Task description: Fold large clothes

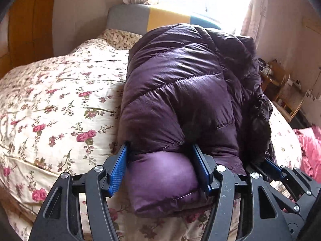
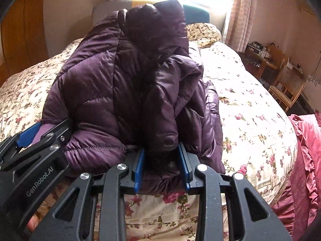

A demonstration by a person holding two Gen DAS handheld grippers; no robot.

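Note:
A puffy dark purple down jacket (image 1: 180, 84) lies bundled lengthwise on the flowered bed (image 1: 60, 100). My left gripper (image 1: 160, 146) is shut on the thick near fold of the jacket, and the padding bulges between its blue pads (image 1: 118, 170). Just to its right, my right gripper (image 1: 268, 163) reaches into the darker side of the bundle. In the right wrist view, the right gripper (image 2: 161, 148) is shut on a dark fold of the jacket (image 2: 96, 76), with the left gripper (image 2: 43, 129) clamped on the same near edge at lower left.
The flowered duvet (image 2: 250, 104) spreads to both sides of the jacket. A pink ruffled cloth (image 2: 305, 150) hangs at the bed's right edge. A padded headboard (image 1: 128, 18) and a bright window stand behind; a wooden chair (image 2: 286, 84) and a cluttered table are at far right.

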